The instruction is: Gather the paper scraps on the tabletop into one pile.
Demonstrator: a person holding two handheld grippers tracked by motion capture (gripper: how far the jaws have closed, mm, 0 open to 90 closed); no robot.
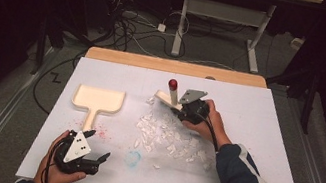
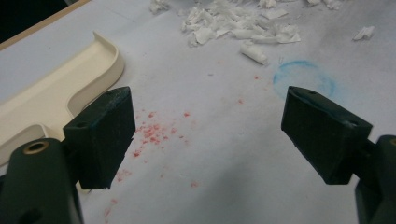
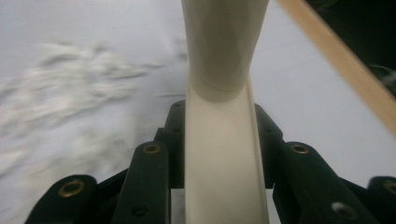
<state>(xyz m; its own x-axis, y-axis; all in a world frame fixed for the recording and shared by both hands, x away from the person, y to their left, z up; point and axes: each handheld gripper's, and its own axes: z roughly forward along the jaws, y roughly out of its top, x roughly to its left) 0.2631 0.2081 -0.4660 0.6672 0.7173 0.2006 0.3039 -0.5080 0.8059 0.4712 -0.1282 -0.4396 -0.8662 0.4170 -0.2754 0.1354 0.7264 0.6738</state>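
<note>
White tabletop (image 1: pixel 264 140) lies bare along its right side and far edge. Torn paper scraps (image 1: pixel 168 135) crowd the middle. A cream dustpan (image 1: pixel 97 100) blocks the left-centre. Between dustpan and scraps runs an open lane, marked by red specks (image 2: pixel 152 133).

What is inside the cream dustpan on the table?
Nothing: the cream dustpan looks empty. The white paper scraps lie on the table beside it. Beneath it is hidden.

Desk (image 1: pixel 254 138) lit bright from above, room around it v. dark; high view soft, grainy; right gripper view motion-blurred on paper scraps (image 3: pixel 70 93); left gripper view sharp w/ far edge hazy
</note>
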